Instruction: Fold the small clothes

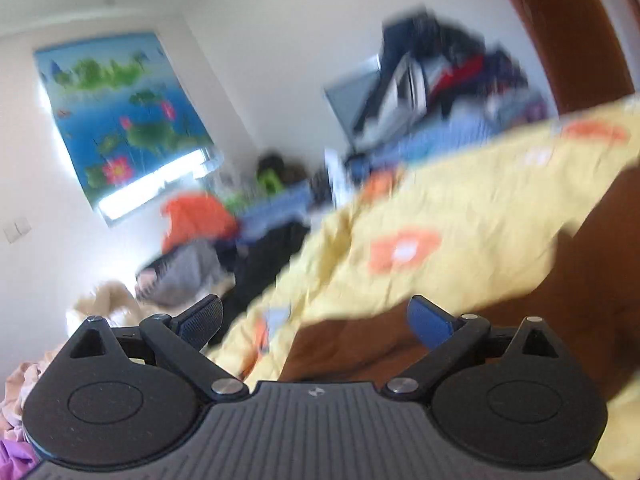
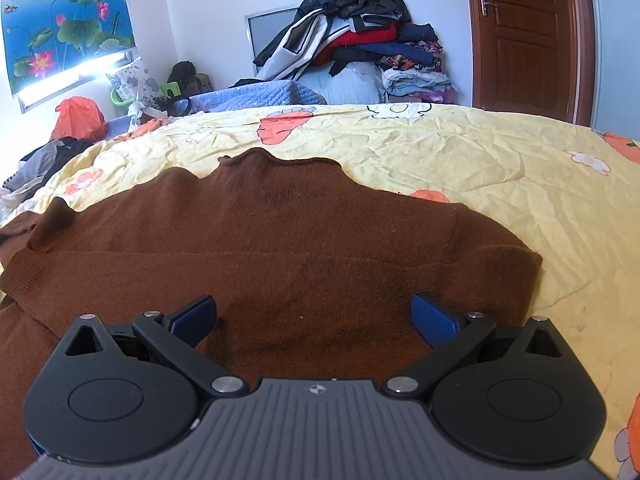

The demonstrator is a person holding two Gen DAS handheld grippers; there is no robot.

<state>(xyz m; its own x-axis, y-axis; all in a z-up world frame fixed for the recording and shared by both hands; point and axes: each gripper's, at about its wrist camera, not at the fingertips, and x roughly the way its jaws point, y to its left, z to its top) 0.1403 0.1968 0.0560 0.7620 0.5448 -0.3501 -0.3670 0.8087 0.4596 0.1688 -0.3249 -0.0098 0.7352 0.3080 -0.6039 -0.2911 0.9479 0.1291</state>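
Observation:
A brown knit sweater (image 2: 280, 264) lies flat on the yellow patterned bedsheet (image 2: 460, 152), collar at the far side, a sleeve folded across its left part. My right gripper (image 2: 314, 318) hovers over the sweater's near part, fingers wide open, nothing between them. In the blurred, tilted left wrist view, my left gripper (image 1: 316, 318) is also open with nothing between its blue pads (image 1: 430, 322); below and to the right of it lies the brown sweater (image 1: 540, 300) on the yellow sheet (image 1: 460, 200).
A tall pile of clothes (image 2: 356, 28) stands at the back by the wall. A brown door (image 2: 524, 36) is at the right. An orange bag (image 2: 78, 118) and dark and grey garments (image 2: 44, 160) lie at the bed's left edge.

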